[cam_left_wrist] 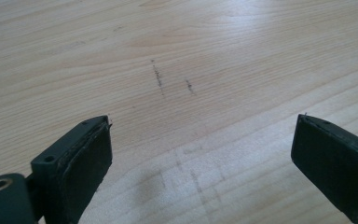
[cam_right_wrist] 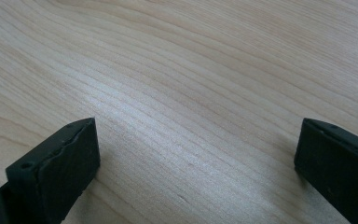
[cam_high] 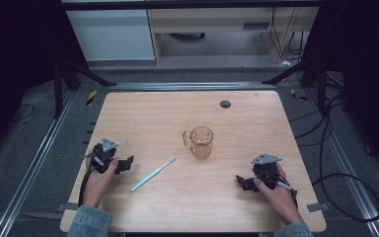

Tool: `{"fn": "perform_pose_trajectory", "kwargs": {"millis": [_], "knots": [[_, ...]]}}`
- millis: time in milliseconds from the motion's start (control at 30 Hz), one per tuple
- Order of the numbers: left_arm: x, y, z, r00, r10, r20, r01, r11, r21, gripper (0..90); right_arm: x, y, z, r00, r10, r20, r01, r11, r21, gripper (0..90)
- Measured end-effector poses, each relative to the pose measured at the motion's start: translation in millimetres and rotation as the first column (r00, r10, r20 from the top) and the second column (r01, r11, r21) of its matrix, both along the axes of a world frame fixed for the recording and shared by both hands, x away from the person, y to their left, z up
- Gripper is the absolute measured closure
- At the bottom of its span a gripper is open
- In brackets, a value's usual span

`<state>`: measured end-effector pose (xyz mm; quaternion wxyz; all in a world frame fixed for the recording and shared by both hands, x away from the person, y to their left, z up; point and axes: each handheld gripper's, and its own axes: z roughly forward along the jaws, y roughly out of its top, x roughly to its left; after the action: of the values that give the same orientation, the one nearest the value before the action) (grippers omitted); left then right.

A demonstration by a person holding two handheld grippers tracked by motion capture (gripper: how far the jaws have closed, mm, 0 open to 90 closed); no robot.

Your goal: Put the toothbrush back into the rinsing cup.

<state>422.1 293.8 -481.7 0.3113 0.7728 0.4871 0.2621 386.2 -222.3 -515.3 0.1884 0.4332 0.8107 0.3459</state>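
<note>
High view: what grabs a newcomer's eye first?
The amber glass mug standing upright near the middle of the wooden table, handle to the left. Just left and nearer the person, a pale toothbrush lies at a slant, bristle end toward the mug. The left gripper and right gripper rest at either side, jaws wide open with nothing between them.

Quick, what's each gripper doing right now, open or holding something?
Left gripper: open, holding nothing, over bare table.
Right gripper: open, holding nothing.
</note>
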Motion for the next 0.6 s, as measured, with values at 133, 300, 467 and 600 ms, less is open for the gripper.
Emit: {"fn": "perform_pose_trajectory", "kwargs": {"millis": [133, 300, 467, 600], "knots": [[-4.0, -6.1, 6.2, 0.9993, -0.028, -0.022, 0.029, 0.9994, 0.019, 5.7, 0.0, 0.0, 0.0, 1.0, 0.0, 0.0, 0.0, 1.0, 0.0, 0.4], [-9.0, -16.1, 16.1, 0.996, -0.073, -0.051, 0.075, 0.9965, 0.035, 5.8, 0.0, 0.0, 0.0, 1.0, 0.0, 0.0, 0.0, 1.0, 0.0, 0.4], [-12.9, -30.6, 29.6, 0.9837, -0.154, -0.093, 0.157, 0.987, 0.033, 9.7, 0.1, -0.1, 0.0, 1.0, 0.001, 0.001, -0.001, 1.0, -0.002, 0.4], [-15.0, -45.1, 34.4, 0.9613, -0.226, -0.158, 0.242, 0.9659, 0.093, 13.0, 0.3, -0.4, -0.3, 1.0, 0.004, 0.006, -0.004, 1.0, -0.006, 0.4]]}}
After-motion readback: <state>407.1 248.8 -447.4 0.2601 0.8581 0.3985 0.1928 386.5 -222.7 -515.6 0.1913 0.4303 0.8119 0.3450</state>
